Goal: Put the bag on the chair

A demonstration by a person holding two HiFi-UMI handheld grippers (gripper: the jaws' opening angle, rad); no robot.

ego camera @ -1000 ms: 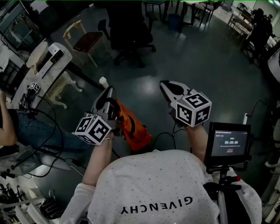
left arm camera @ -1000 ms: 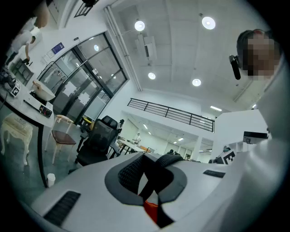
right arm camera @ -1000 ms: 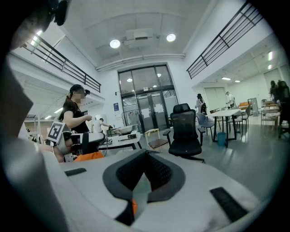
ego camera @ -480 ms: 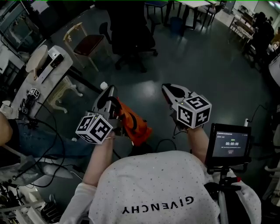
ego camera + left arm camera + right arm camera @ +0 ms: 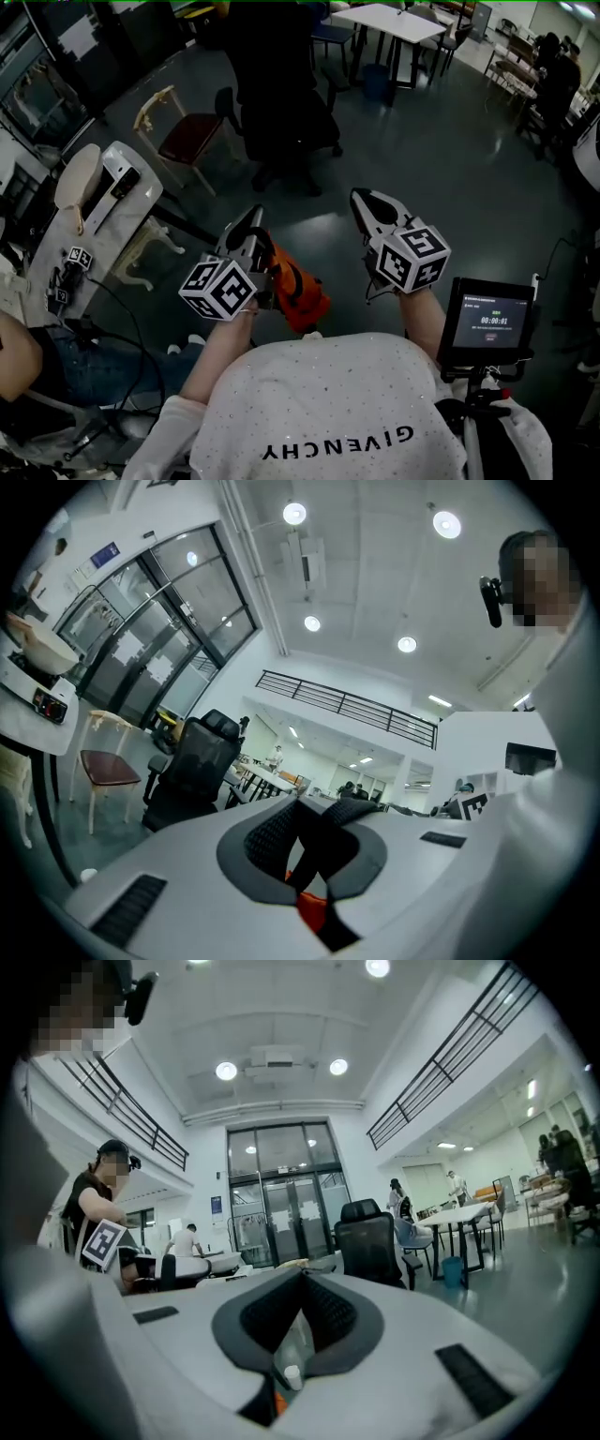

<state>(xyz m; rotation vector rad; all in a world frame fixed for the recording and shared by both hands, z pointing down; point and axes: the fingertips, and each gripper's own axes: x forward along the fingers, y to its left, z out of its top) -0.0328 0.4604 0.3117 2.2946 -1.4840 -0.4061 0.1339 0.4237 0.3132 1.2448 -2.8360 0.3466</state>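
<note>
- While the bag (image 5: 298, 292) hangs from the left gripper (image 5: 251, 223), the task reads as mid-carry. Head view: the bag is off the floor (image 5: 441, 159), just in front of the person's torso, between the two grippers. It is not on any seat yet.
- Head view, chairs: a wooden chair (image 5: 183, 136) with a dark red seat sits up-left, and a black office chair (image 5: 286, 112) is near it to the right. Both are well apart from the bag. I cannot tell which one is meant. Left to do, by my reckoning: close the gap, lower the bag onto a seat, let go.
- Head view, bag's lie: the long axis runs from the jaws down-right toward the person. The strap end is at the gripper and the orange bottom end is nearest the torso. Seen from steeply above, so I judge it mostly dangling, with the bottom swung back a little.
- Head view, right gripper (image 5: 364, 202): tips together with nothing on them, held beside the bag and apart from it.
- Left gripper view: the pads are pressed together on a black strap (image 5: 314, 850), with the bag's orange showing beneath. Both chairs lie ahead, to the left.
- Right gripper view: the pads meet at the tips, pinching nothing I can make out. A pale shape (image 5: 291, 1372) with a white cap shows low in the slot behind them; I cannot tell what it is. The office chair stands ahead.
</note>
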